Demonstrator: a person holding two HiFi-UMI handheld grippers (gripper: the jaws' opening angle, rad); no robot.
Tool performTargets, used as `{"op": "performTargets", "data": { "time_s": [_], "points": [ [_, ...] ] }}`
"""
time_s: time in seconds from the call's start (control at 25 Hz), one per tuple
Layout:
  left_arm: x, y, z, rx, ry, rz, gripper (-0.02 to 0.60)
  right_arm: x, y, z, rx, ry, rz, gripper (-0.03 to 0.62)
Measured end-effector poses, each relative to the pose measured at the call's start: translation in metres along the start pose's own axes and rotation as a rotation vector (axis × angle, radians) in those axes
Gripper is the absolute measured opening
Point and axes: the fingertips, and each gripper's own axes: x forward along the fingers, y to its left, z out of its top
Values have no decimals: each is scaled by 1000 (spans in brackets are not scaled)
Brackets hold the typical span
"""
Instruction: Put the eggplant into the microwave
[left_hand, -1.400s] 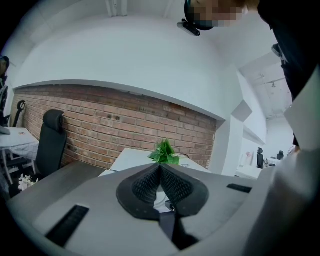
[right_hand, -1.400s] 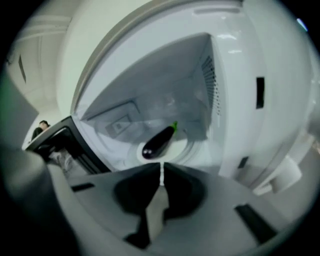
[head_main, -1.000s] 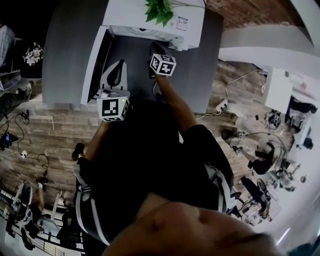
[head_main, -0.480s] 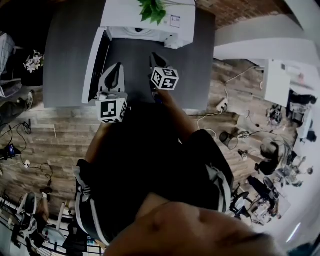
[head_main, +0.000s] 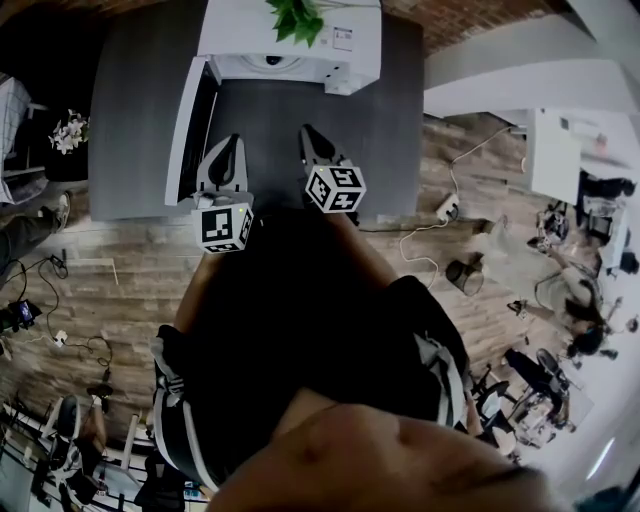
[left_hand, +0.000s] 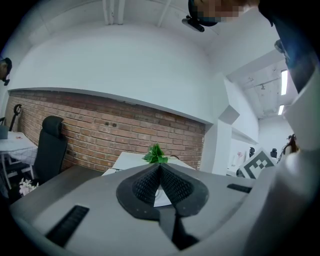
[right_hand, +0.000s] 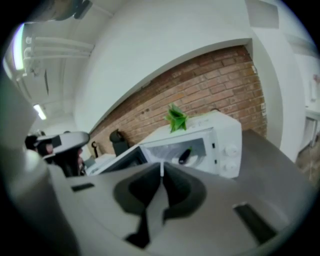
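Pulls the right gripper (head_main: 306, 132) back from the microwave (head_main: 300, 45) toward the near edge of the table (head_main: 400, 100), level with the left gripper (head_main: 228, 142) beside the open door (head_main: 186, 125). Keeps both pairs of jaws pressed together, clenched on nothing. Leaves the eggplant (right_hand: 185, 155) lying inside the microwave at the table's far edge. Looks like placement done; likely only closing the door remains.
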Motion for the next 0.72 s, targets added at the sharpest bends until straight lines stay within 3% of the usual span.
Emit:
{"op": "performTargets", "data": {
  "time_s": [0.32,0.72],
  "points": [
    [-6,-12,-2,2,0,-11,37,-50,25,21,25,-72,51,40],
    [-4,-23,-1,7,0,-21,37,-60,22,20,39,-94,53,34]
  ]
}}
